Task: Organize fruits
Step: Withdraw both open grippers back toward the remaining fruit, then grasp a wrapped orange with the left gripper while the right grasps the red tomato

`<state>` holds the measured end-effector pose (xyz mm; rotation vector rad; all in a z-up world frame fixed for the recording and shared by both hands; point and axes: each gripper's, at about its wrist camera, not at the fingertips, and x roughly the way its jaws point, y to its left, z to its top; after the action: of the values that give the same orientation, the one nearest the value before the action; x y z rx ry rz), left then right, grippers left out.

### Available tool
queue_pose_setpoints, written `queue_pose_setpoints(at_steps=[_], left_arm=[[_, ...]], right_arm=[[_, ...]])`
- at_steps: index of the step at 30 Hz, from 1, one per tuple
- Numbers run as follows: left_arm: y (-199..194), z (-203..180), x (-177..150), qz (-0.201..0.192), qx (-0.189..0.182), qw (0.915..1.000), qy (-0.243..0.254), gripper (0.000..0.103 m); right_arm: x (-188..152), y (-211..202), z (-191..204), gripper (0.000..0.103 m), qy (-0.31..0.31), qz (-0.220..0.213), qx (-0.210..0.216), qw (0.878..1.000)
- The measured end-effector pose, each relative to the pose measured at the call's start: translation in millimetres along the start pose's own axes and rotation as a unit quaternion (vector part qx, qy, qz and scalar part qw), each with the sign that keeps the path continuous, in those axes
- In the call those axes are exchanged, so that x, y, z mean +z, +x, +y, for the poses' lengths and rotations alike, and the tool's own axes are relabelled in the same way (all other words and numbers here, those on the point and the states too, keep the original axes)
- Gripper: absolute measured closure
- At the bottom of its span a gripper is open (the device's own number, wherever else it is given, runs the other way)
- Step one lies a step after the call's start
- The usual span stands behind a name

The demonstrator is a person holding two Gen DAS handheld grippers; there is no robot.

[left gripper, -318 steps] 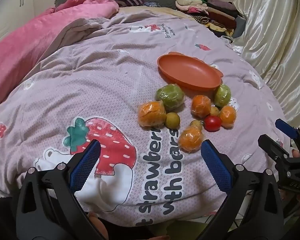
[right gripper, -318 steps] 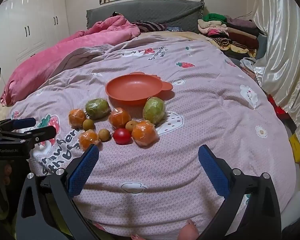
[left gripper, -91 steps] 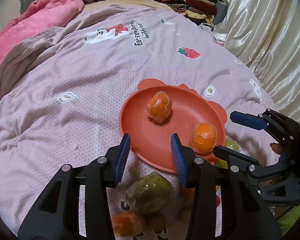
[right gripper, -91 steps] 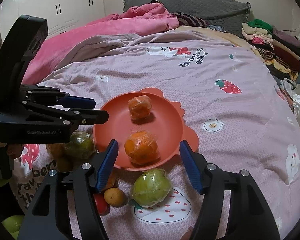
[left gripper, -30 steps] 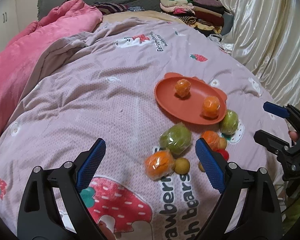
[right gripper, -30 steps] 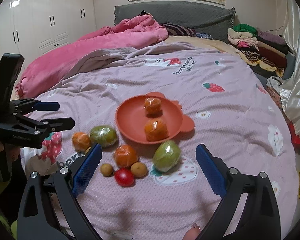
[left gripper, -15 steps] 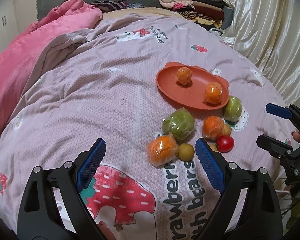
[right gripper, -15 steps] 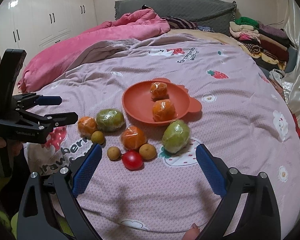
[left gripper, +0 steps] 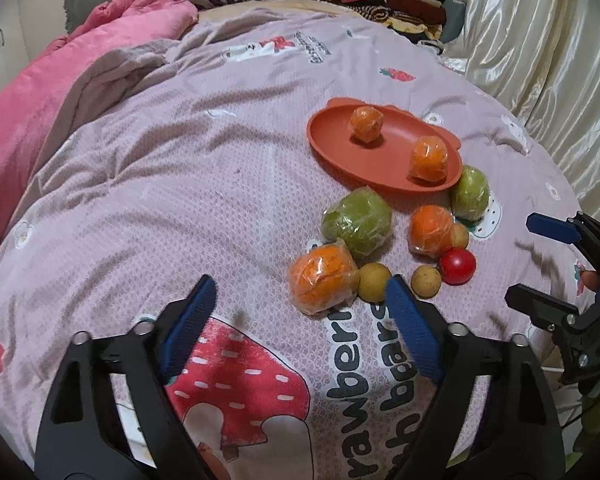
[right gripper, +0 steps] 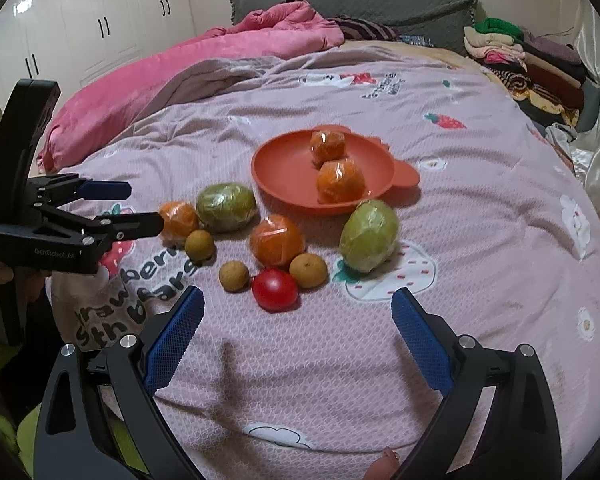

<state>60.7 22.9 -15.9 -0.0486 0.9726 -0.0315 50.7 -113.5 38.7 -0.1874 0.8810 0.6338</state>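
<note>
An orange plate (left gripper: 332,148) (right gripper: 284,172) lies on the bed and holds two wrapped oranges (left gripper: 365,124) (left gripper: 429,159). In front of it lie two wrapped green fruits (left gripper: 357,224) (right gripper: 369,236), two wrapped oranges (left gripper: 322,275) (right gripper: 277,240), a red tomato (right gripper: 275,289) and several small tan fruits (right gripper: 233,276). My left gripper (left gripper: 298,312) is open and empty, just short of the nearest wrapped orange. My right gripper (right gripper: 296,320) is open and empty, just short of the tomato. Each gripper also shows in the other's view (right gripper: 116,208) (left gripper: 540,264).
The bed is covered by a lilac quilt (right gripper: 480,208) with strawberry prints. A pink blanket (right gripper: 204,60) is bunched at the back left. Folded clothes (right gripper: 516,56) are stacked at the back right. A shiny curtain (left gripper: 540,40) hangs along the right side.
Both grippers have moved forward, closer to the loose fruit in front of the plate. Both stay open and empty. The fruit has not moved.
</note>
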Motion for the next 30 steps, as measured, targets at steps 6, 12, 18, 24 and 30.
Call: queue_pose_setpoints(at_steps=[6, 12, 18, 24, 30], left_arm=[[9, 1, -1, 0.014, -0.014, 0.9998, -0.003, 0.039], [16, 0, -1, 0.023, -0.021, 0.9995, -0.002, 0.048], [22, 1, -1, 0.030, -0.024, 0.9992, 0.000, 0.057], [27, 0, 0, 0.033, -0.033, 0.9989, 0.001, 0.059], [29, 3, 2, 0.032, -0.036, 0.9988, 0.000, 0.059]], right_arm=[[-6, 12, 0, 0.010, 0.004, 0.013, 0.005, 1.000], [-7, 21, -2, 0.030, 0.009, 0.024, 0.015, 1.000], [-8, 26, -4, 0.052, 0.017, 0.031, 0.033, 0.999], [-3, 34, -1, 0.060, 0.016, 0.037, 0.048, 0.998], [0, 44, 1, 0.064, 0.016, 0.044, 0.053, 0.997]])
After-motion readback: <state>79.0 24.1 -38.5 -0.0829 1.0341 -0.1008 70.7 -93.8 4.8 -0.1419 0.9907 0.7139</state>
